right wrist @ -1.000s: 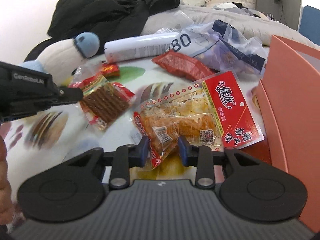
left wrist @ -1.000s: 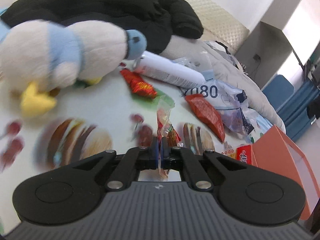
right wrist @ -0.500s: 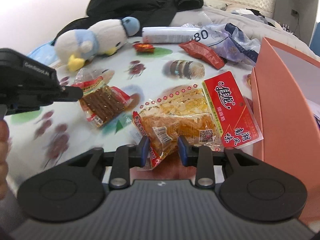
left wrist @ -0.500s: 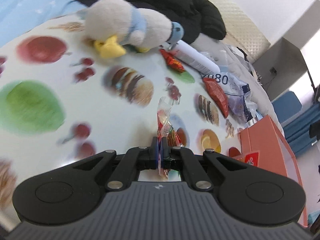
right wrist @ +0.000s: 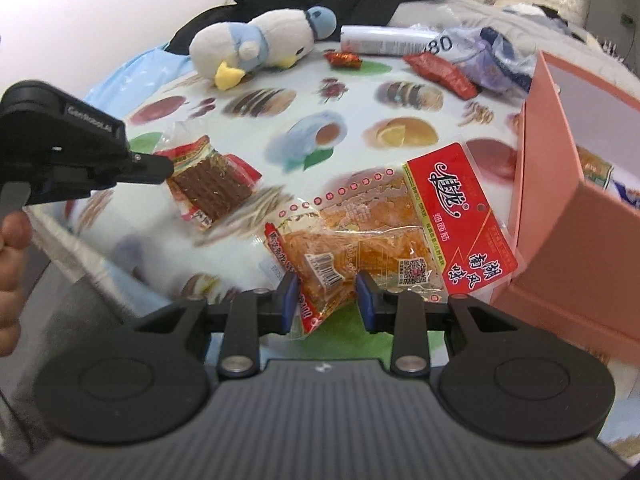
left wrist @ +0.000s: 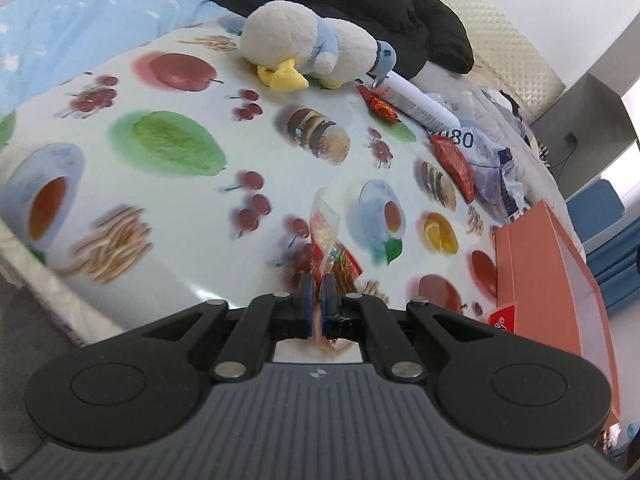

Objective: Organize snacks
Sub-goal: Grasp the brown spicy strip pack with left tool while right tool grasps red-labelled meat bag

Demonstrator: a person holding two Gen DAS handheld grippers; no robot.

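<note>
1. The left gripper (left wrist: pixel 318 300) is seen pressed together on the clear edge of a small packet of brown strips (right wrist: pixel 212 184). From the right wrist view the packet hangs beside the fingertip, clear of the printed cloth (left wrist: pixel 172 184). It is judged to be held by its seal so the contents dangle free for carrying.
2. The right gripper (right wrist: pixel 327 300) is pinched on the corner of a large orange snack bag with a red header (right wrist: pixel 384 232). The jaws stand partly apart because the crumpled corner fills them.
3. The orange box (right wrist: pixel 560 184) is seen just beside the big bag, on its right. Printed packaging shows inside it, so it is taken to be the collecting place, and both loads are judged to be on their way there.
4. The count: two grippers, two held packets.
5. Loose on the cloth: one dark red pouch (right wrist: pixel 440 72) and one small red foil sweet (right wrist: pixel 343 59), both well apart from the box.
6. Non-snacks are tallied: one plush penguin (right wrist: pixel 256 46), one white tube (right wrist: pixel 384 40), one crumpled blue-and-clear bag (right wrist: pixel 492 60), one black jacket (left wrist: pixel 360 0).
7. A bare hand (right wrist: pixel 12 264) is glimpsed behind the left tool.
</note>
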